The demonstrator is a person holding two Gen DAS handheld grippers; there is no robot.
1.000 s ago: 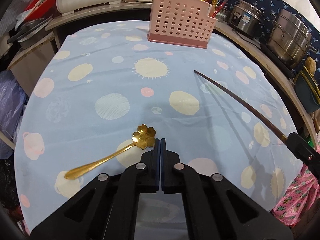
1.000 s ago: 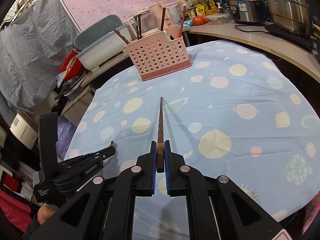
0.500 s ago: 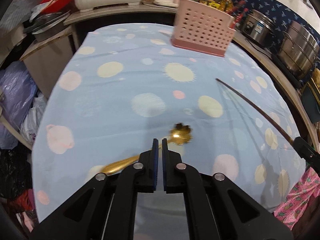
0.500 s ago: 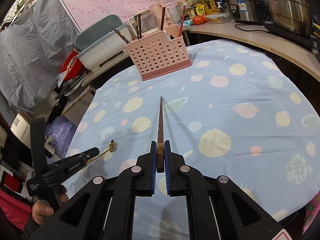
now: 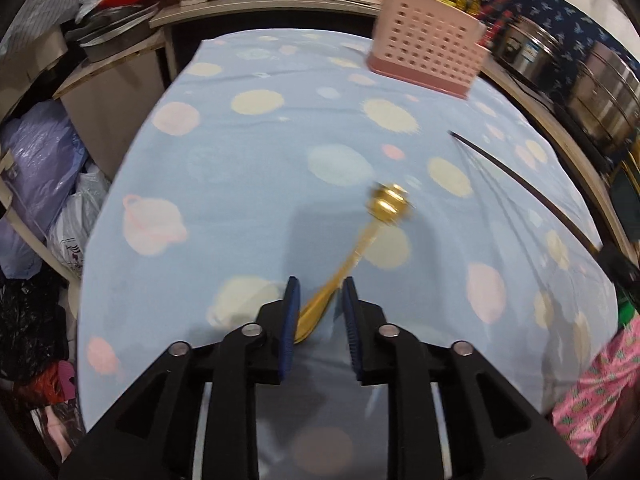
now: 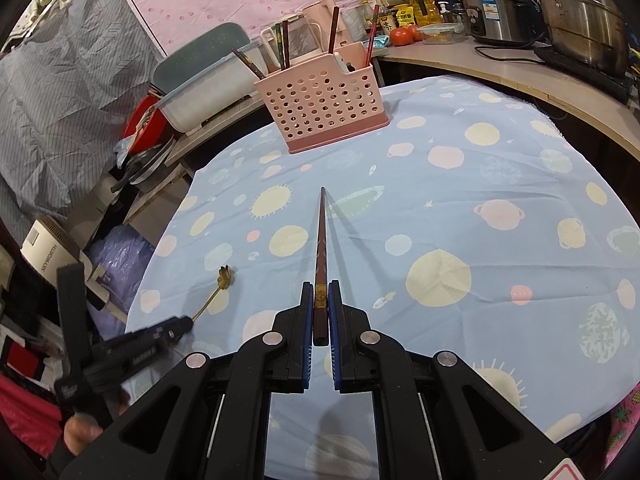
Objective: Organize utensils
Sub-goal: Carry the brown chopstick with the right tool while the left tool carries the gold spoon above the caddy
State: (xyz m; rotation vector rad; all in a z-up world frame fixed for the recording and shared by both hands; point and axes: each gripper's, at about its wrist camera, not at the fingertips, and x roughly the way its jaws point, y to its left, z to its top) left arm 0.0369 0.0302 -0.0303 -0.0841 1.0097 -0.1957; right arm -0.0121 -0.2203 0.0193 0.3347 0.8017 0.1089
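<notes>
A gold spoon [image 5: 356, 252] with a flower-shaped bowl lies on the blue spotted tablecloth [image 5: 248, 160]. My left gripper [image 5: 321, 284] hangs over the handle end with its jaws opening. The handle lies between the blue pads, which do not press on it. In the right wrist view the spoon [image 6: 222, 280] shows at the left, with the left gripper [image 6: 184, 324] at its handle. My right gripper [image 6: 320, 288] is shut on the thick end of a dark brown chopstick [image 6: 321, 248] that points at the pink perforated utensil basket [image 6: 320, 108].
The basket [image 5: 428, 52] stands at the table's far edge and holds several chopsticks. Steel pots [image 6: 576, 12] and a cooker sit on the counter to the right. Bags [image 5: 44, 168] and clutter crowd the floor to the left. A white tub [image 6: 204, 80] rests behind the table.
The left gripper has shifted from beside the spoon's bowl to its handle end, and its jaws have parted around the handle. The right gripper and chopstick have stayed still.
</notes>
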